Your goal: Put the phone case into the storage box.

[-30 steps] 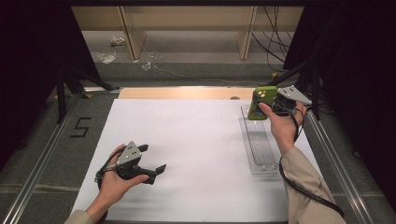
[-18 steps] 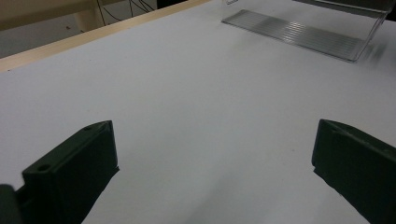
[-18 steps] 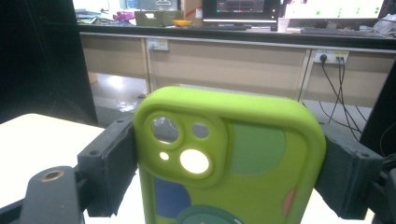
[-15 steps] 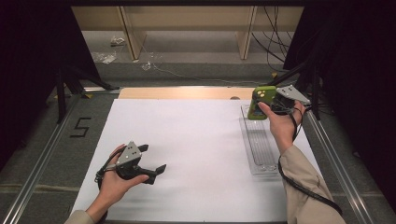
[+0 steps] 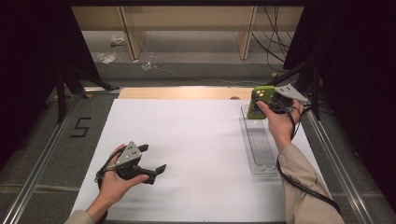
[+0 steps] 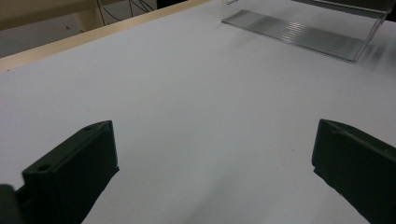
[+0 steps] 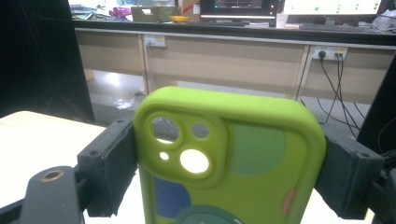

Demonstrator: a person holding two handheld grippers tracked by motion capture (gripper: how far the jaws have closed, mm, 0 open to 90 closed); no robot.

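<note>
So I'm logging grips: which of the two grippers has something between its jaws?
The right gripper, clamped on the green phone case; the left gripper is open over bare paper.

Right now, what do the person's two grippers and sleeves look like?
Both are black hand-held tools. The left gripper has two blocky black jaws, a grey three-cornered plate on top and a black cable at the hand. The right gripper bears the same grey plate; its black cable trails along a beige sleeve. The left cuff is beige too.
</note>
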